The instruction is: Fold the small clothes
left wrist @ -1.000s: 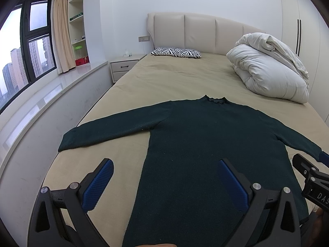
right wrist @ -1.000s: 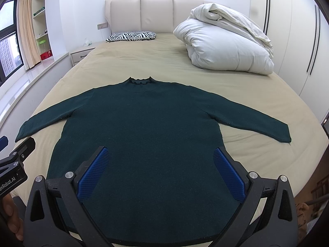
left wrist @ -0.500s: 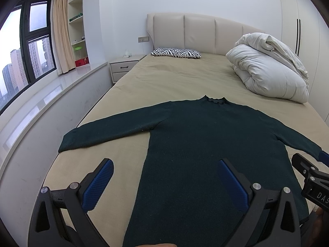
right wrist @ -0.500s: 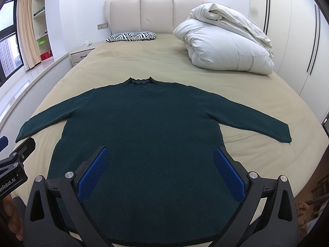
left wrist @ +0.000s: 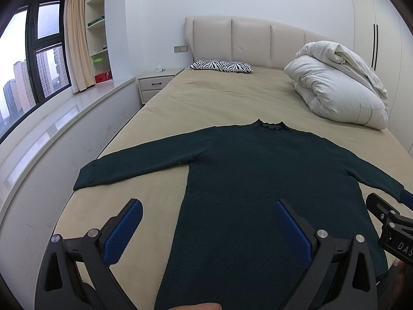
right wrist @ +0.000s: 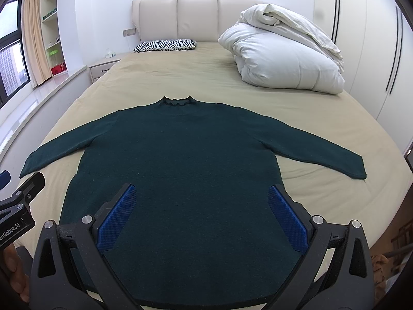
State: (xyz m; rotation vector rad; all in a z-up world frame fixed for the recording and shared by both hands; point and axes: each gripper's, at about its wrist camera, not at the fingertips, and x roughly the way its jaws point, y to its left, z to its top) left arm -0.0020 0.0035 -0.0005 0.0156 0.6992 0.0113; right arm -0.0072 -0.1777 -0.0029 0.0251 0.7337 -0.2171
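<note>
Right now your sweater (right wrist: 178,170) lies flat on the bed (right wrist: 219,77), front or back up you cannot tell, with its frilled collar (right wrist: 177,100) pointing toward the headboard (right wrist: 197,18) and its hem at the near edge of the mattress. Both sleeves are spread out sideways: the left sleeve (left wrist: 134,164) reaches toward the window side, its cuff close to the mattress edge, and the right sleeve (right wrist: 317,152) angles toward the wardrobe side, its cuff resting on the tan sheet. The knit is dark green and lies smooth, with no fold in it.

Your left gripper (left wrist: 206,228) hovers above the sweater's lower left part, jaws wide apart and holding nothing; one blue pad (left wrist: 121,232) sits over bare sheet, the other over the fabric. Your right gripper (right wrist: 201,215) hangs over the lower middle of the body, jaws likewise spread wide and empty, both pads over the knit. Each gripper shows at the edge of the other's view, and part of your hand (right wrist: 13,268) is visible in the lower left corner of the right view.

Farther up the bed, a bundled white duvet (right wrist: 286,51) sits on the wardrobe side, well apart from the sweater, and a zebra-print pillow (right wrist: 165,45) lies against the headboard. Beside the bed stands a nightstand (left wrist: 155,85), with a window (left wrist: 33,62), curtain (left wrist: 76,38) and shelves (left wrist: 98,25) beyond it. White wardrobe doors (right wrist: 361,38) line the other side.
</note>
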